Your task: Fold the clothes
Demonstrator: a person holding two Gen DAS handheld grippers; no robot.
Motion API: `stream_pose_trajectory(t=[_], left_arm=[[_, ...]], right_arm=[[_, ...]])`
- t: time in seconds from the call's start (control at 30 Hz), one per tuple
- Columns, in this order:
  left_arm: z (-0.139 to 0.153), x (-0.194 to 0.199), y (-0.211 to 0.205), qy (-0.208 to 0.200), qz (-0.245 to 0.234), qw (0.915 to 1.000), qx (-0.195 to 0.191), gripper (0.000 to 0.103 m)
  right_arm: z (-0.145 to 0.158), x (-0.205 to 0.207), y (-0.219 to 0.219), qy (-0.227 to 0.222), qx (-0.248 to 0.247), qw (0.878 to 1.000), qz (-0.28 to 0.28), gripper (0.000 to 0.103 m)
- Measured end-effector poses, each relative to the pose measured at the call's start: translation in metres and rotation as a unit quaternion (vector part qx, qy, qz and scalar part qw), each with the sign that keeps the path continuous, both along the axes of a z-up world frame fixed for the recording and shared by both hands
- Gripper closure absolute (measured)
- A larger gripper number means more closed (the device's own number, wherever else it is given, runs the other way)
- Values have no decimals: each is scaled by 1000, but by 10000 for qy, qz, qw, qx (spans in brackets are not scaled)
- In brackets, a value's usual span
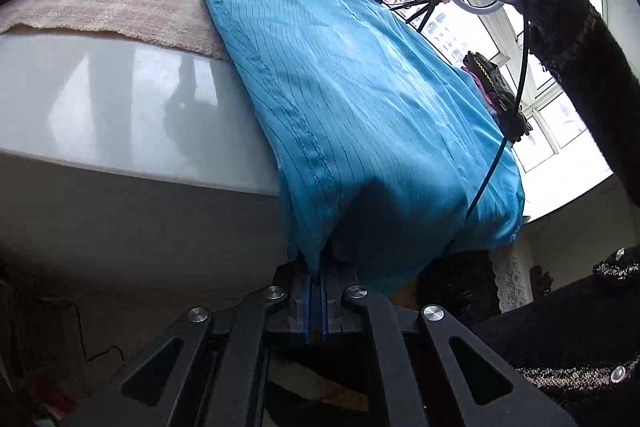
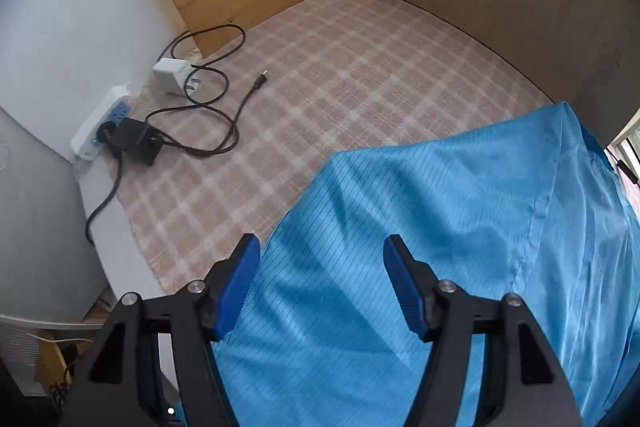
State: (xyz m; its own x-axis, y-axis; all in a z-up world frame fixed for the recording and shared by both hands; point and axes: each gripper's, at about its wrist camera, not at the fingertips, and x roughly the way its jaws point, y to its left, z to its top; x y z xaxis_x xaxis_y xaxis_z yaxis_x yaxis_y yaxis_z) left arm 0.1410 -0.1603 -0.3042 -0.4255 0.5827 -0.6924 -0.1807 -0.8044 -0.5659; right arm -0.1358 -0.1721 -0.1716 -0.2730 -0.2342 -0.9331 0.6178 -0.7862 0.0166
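L gripper (image 1: 316,281) fingers pinch the hem of the blue pinstriped thin-fabric garment (image 1: 340,87), draped over the bed's pink checked blanket (image 2: 340,67) & its edge. R gripper (image 2: 320,283) hovers above the cloth, fingers spread, nothing btwn them

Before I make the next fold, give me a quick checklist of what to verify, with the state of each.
1. Left gripper pinched on the blue garment's edge: ok, jaws shut on cloth.
2. Right gripper free: ok, jaws open above the garment, nothing between the pads.
3. Garment on the checked mat: not ok, its near part hangs over the table edge.
4. Cloth flat: not ok, creases show across it.
5. Charger and cables clear of the garment: ok, they lie apart by the wall.
6. Gripper cable off the cloth: cannot tell, it crosses in front of the garment.
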Motion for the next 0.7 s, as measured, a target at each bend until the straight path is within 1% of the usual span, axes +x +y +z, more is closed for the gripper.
stream_pose_trajectory(t=[0.1,0.2,0.23,0.33,0.43,0.47,0.5,0.53,0.57,0.6,0.67,0.7], left_arm=[[0,3,-1,39,-21,10000,38,101],[-3,7,-9,59,-38,10000,63,101],[-4,9,-13,58,-41,10000,66,101],[-5,10,-15,83,-46,9999,143,101],[-6,12,-19,114,-55,9997,191,101],[-7,12,-19,93,-43,9997,207,100],[-9,11,-20,57,-36,9997,231,100],[-12,10,-21,-12,-35,9997,258,99],[-16,9,-22,-82,-17,9997,239,98],[-19,9,-24,-148,-8,9997,206,96],[-21,8,-28,-146,5,9998,145,84],[-22,8,-30,-110,14,9999,121,80]], right_arm=[[-25,-22,-35,-121,514,9986,-79,40],[-42,-29,-53,85,1013,9947,-154,40],[-47,-33,-55,107,1111,9935,-226,40],[-59,-44,-53,-100,1181,9920,-431,40],[-64,-52,-41,-326,917,9937,-562,40],[-64,-54,-37,-383,807,9942,-601,48],[-63,-56,-34,-369,712,9949,-606,61],[-60,-56,-31,-312,684,9955,-579,70],[-58,-56,-28,-272,690,9958,-540,90],[-56,-57,-25,-245,675,9961,-506,94],[-47,-57,-15,-327,417,9974,-497,97],[-41,-57,-9,-328,305,9977,-503,98]])
